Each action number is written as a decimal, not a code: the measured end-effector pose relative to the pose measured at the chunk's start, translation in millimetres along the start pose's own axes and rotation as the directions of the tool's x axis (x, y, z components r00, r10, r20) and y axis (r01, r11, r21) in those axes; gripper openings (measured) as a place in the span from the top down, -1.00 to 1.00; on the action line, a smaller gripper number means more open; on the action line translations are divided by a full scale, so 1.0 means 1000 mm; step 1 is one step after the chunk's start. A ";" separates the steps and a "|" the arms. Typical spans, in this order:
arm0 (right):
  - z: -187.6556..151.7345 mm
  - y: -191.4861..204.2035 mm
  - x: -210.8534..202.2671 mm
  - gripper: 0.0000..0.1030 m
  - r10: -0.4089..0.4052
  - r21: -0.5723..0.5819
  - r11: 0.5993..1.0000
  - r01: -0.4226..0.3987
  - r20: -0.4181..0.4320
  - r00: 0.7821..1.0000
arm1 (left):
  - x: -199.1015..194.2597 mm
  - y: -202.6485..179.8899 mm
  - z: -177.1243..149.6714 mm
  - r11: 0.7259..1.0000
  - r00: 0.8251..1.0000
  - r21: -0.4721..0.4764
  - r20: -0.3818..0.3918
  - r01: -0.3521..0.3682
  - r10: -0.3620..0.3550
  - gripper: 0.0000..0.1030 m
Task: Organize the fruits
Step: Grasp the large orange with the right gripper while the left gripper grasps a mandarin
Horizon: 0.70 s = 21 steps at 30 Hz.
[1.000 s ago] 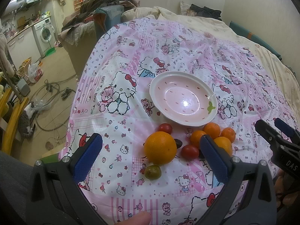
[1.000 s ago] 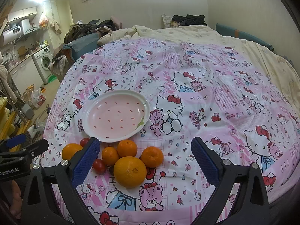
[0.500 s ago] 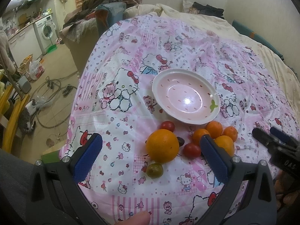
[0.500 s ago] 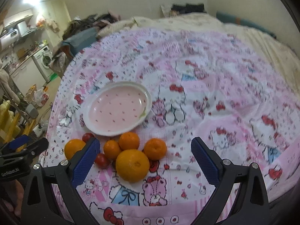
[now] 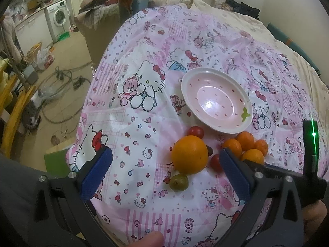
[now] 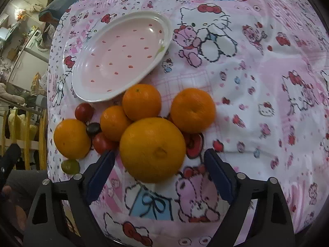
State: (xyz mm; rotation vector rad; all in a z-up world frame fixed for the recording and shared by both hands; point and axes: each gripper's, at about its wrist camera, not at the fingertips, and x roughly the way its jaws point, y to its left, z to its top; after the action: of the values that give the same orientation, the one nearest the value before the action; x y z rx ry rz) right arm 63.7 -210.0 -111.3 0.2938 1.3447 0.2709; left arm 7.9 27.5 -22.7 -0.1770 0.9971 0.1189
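Observation:
A pink dotted plate (image 6: pixel 121 55) (image 5: pixel 216 103) lies empty on the Hello Kitty bedspread. Below it is a cluster of fruit. My right gripper (image 6: pixel 159 170) points steeply down at a large orange (image 6: pixel 152 148) (image 5: pixel 253 157). That orange sits between the blue fingertips; the jaws are closing and the pads do not touch it. Three mandarins (image 6: pixel 141 101) lie behind it. To their left lie a second orange (image 6: pixel 72 138) (image 5: pixel 189 154), two red tomatoes (image 6: pixel 83 111), a dark grape (image 6: pixel 93 128) and a green fruit (image 5: pixel 178 182). My left gripper (image 5: pixel 165 174) hovers open over that side.
The bedspread (image 6: pixel 257 82) drops off at its near and left edges. Beyond the left edge the floor (image 5: pixel 67 47) holds cables, bags and a washing machine (image 5: pixel 58 18). A finger (image 5: pixel 150 239) shows at the bottom of the left wrist view.
My right gripper has dropped and tipped down close over the fruit pile, so the large orange now sits between its narrowing jaws. The left gripper has barely shifted.

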 end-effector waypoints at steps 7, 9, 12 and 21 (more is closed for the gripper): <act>0.004 -0.001 0.006 -0.24 0.042 0.001 0.999 -0.042 -0.016 0.999 | 0.008 -0.001 -0.002 1.000 0.999 0.010 -0.039 -0.019 0.019 -0.99; 0.005 -0.002 0.004 -0.22 0.048 -0.002 0.999 -0.048 -0.013 0.999 | 0.012 -0.002 -0.004 1.000 0.998 0.016 -0.062 -0.022 0.023 -0.99; 0.001 -0.006 -0.005 -0.21 0.074 0.016 0.997 -0.074 -0.004 0.997 | 0.021 -0.001 -0.007 0.999 0.994 0.030 -0.110 -0.017 0.020 -0.99; -0.008 -0.023 -0.041 -0.21 0.070 0.050 0.996 -0.074 0.081 0.994 | 0.045 -0.026 -0.015 0.991 0.971 0.129 -0.238 0.020 0.012 -0.96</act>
State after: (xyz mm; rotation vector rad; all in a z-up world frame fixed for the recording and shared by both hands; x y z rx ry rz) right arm 47.8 -245.7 -83.9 0.3943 1.2660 0.2810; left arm 24.9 0.2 -66.3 -0.0738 1.2405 0.0282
